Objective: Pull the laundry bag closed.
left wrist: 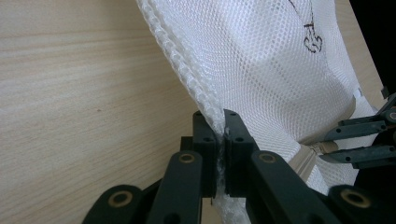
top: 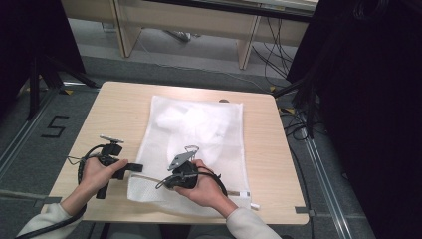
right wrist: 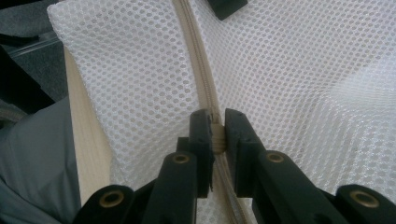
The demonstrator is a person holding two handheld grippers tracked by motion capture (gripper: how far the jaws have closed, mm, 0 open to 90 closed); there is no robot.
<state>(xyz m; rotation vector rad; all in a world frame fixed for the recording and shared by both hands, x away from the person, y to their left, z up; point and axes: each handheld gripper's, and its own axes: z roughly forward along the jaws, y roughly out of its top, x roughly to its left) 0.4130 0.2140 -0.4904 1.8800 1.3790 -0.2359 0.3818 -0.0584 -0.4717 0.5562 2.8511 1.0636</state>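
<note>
A white mesh laundry bag (top: 209,149) lies flat on the wooden table (top: 114,109), with a white cloth (top: 181,119) bunched inside its far half. My left gripper (top: 136,168) is shut on the bag's left edge (left wrist: 187,70) near the front corner, mesh pinched between the jaws (left wrist: 220,140). My right gripper (top: 163,182) sits just to the right along the near edge. It is shut on the beige zipper (right wrist: 198,60), with its fingertips (right wrist: 217,133) clamped at the slider. The right gripper (left wrist: 362,142) also shows at the right of the left gripper view.
The bag covers the table's middle; bare wood lies to its left and right. A small white tag (top: 255,205) sticks out by the front edge. Beyond the table are grey floor with a "5" mark (top: 53,127), stand legs (top: 50,74) and cables (top: 298,124).
</note>
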